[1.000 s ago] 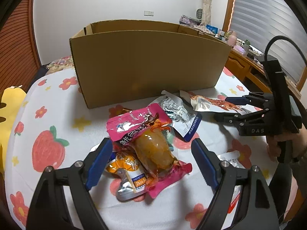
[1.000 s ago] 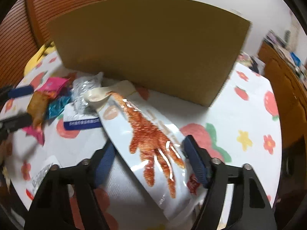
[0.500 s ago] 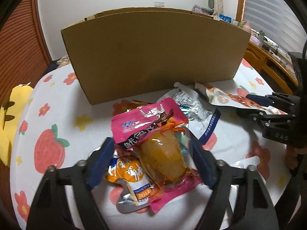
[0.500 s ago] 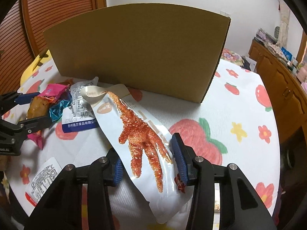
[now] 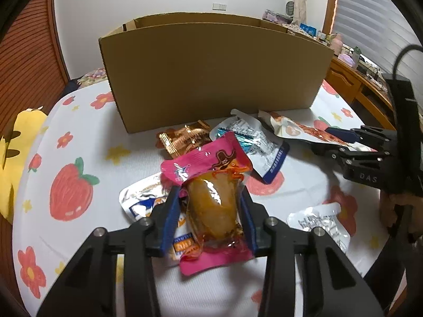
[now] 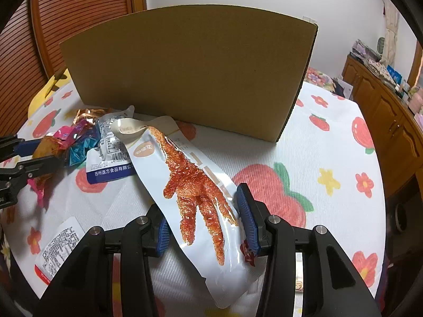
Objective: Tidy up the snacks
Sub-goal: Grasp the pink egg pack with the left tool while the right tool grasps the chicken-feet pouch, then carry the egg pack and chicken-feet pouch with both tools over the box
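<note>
Brown cardboard box [image 5: 211, 79] stands beyond both grippers on the strawberry-print tablecloth [image 5: 74, 158]. Right gripper [image 6: 206, 222] is clamped on the white chicken-foot snack pouch [image 6: 185, 182], lifted ahead of it. Left gripper [image 5: 210, 212] squeezes the pink snack packet [image 5: 211, 198] above a silver-orange packet [image 5: 142, 203].

White letters "DAS" on the black body of my right gripper [image 5: 367, 178], "苏州逸方食品有限公" on the blue band of a silver foil snack packet [image 6: 111, 170], a faint date stamp above it I can't read surely
</note>
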{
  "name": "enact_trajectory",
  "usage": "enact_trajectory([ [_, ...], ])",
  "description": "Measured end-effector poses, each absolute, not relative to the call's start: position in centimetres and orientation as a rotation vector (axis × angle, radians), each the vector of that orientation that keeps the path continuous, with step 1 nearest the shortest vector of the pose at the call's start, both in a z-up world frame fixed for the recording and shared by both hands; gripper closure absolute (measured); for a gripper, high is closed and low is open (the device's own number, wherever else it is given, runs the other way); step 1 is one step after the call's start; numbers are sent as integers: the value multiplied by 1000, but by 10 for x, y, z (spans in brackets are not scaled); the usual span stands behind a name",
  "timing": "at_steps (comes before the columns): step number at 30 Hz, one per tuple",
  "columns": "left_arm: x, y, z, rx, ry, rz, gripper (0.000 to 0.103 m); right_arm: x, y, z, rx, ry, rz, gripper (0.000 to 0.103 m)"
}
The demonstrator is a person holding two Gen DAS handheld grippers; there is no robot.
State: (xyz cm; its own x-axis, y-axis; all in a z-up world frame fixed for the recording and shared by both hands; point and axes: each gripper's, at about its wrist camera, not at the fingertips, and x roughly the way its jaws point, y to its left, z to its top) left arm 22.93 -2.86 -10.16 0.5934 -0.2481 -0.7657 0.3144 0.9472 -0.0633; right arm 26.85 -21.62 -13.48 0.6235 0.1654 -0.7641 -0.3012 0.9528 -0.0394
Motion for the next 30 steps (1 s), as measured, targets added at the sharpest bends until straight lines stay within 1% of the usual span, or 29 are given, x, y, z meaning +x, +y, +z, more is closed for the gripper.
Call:
enact_trajectory([
  [4, 220, -28, -96, 70, 855, -342, 63, 268, -215, -134, -178, 855, 267, 59],
  [8, 207, -26, -88, 69, 818, -341, 63, 264, -211, -128, -209, 849, 264, 66],
  [17, 199, -21, -70, 42, 751, -338, 63, 245, -211, -96, -200, 800, 288, 82],
  [30, 178, -17, -35, 77, 663, -328, 63, 214, -209, -68, -166, 744, 300, 83],
])
